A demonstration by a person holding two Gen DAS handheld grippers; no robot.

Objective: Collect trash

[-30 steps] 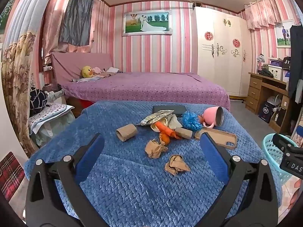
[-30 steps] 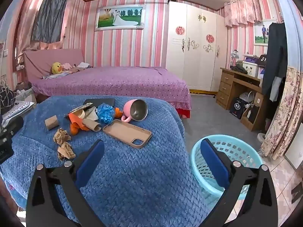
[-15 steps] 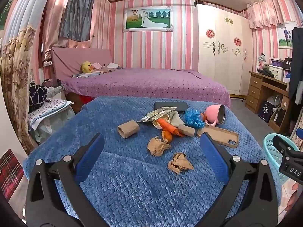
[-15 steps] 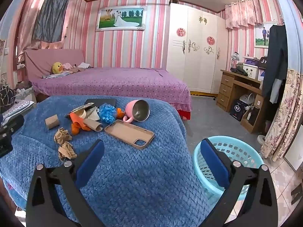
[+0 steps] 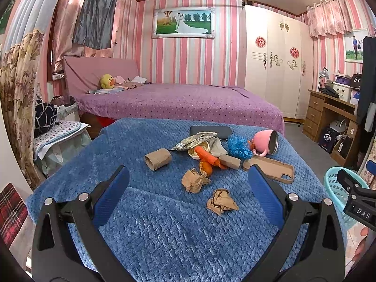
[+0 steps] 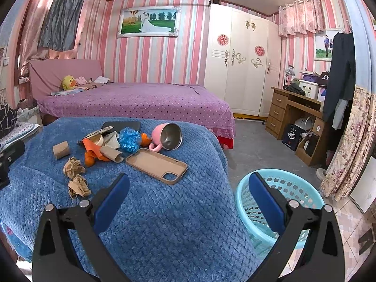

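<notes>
Blue blanket [image 6: 164,223] edge beside basket [image 6: 293,188], grippers wide apart.

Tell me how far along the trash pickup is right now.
Barely started. The left gripper and right gripper are both open and empty. The blue basket shows nothing inside. Both crumpled paper balls, the cardboard tubes and the wrapper lie on the blanket.

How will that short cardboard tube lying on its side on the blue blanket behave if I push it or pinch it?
The cardboard tube lies on its side, so a push would probably roll it, though the knobbly blue blanket should slow it. It looks hollow and thin-walled, so likely very light and apt to flatten if pinched hard. Its matte surface should not be slippery.
</notes>
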